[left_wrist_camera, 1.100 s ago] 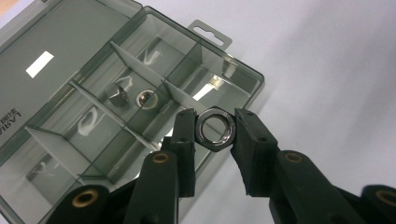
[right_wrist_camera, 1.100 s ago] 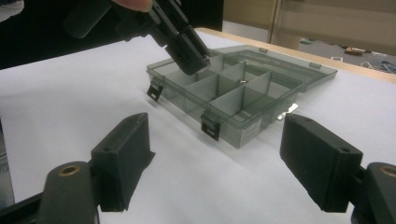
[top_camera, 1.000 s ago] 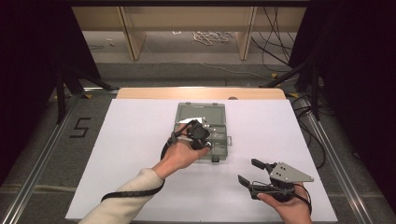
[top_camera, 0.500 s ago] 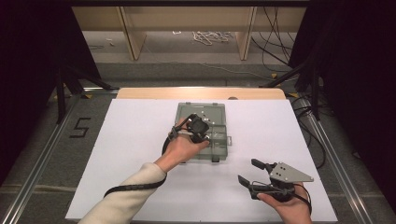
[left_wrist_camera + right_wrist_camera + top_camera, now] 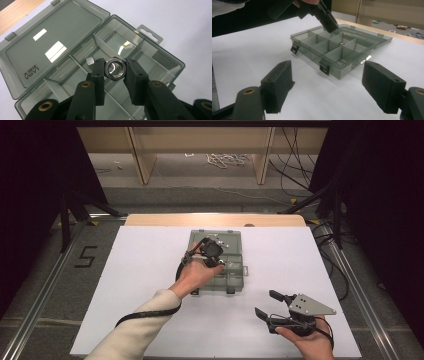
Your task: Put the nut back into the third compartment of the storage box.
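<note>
My left arm reaches forward over the white table (image 5: 140,270), sleeve to the wrist, the hand (image 5: 196,276) tipped down so that my left claw (image 5: 114,68) hangs above the open box (image 5: 235,279). Its jaws are closed to a narrow gap and pinch a steel nut (image 5: 115,69) by its flat sides, the hole facing the camera that rides on the claw. The nut sits over the middle compartments of the grey see-through box, clear of the floor below it. Just past my left jaw tip, a small bolt (image 5: 90,60) lies in one compartment; the other compartments under the claw look bare. The lid (image 5: 47,47) lies flat on the table beyond the claw, hinged back, with pale labels on it.

My right hand (image 5: 310,342) rests low near the table's near edge, well apart from the box, wrist bent inward. My right claw (image 5: 328,82) stands wide open with nothing between its jaws, pointed toward the box's latched side (image 5: 324,70). From there my left claw (image 5: 328,21) shows above the far compartments.
</note>
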`<act>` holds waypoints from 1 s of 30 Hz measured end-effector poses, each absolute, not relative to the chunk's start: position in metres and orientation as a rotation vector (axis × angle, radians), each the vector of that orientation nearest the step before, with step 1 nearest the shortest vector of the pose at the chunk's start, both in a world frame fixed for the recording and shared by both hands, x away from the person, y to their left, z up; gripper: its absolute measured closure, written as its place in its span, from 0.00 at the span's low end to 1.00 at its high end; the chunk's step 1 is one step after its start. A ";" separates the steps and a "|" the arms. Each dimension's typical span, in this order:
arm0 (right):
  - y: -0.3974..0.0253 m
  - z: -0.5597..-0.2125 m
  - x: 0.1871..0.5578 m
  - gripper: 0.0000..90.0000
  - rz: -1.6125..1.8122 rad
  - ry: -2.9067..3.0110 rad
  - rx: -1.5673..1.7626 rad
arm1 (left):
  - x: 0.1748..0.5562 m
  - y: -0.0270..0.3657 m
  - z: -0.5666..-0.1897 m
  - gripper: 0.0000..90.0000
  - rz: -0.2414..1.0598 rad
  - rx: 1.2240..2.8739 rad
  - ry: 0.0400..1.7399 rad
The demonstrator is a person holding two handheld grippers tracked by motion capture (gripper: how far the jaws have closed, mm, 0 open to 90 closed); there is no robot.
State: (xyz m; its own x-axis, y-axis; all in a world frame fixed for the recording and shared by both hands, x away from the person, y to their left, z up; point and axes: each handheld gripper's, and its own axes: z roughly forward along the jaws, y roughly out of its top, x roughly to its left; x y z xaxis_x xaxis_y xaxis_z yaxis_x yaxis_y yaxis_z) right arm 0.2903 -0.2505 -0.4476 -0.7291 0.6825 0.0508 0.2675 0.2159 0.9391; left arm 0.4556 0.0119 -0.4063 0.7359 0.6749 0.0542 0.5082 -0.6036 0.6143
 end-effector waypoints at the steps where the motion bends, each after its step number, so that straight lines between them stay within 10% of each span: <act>1: -0.252 -0.446 0.289 0.28 1.481 2.140 0.889 | 0.457 0.012 -0.406 0.78 0.380 2.352 0.892; 30: -0.251 -0.447 0.290 0.28 1.510 2.117 0.884 | 0.477 0.005 -0.416 0.78 0.421 2.341 0.923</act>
State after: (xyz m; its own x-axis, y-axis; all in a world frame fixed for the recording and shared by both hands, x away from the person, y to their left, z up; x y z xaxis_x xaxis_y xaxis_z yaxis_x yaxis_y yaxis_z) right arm 0.2902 -0.2508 -0.4473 -0.7237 0.6888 0.0431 0.2649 0.2196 0.9389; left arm 0.4769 0.0046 -0.4156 0.7105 0.6996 0.0757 0.5158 -0.5910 0.6202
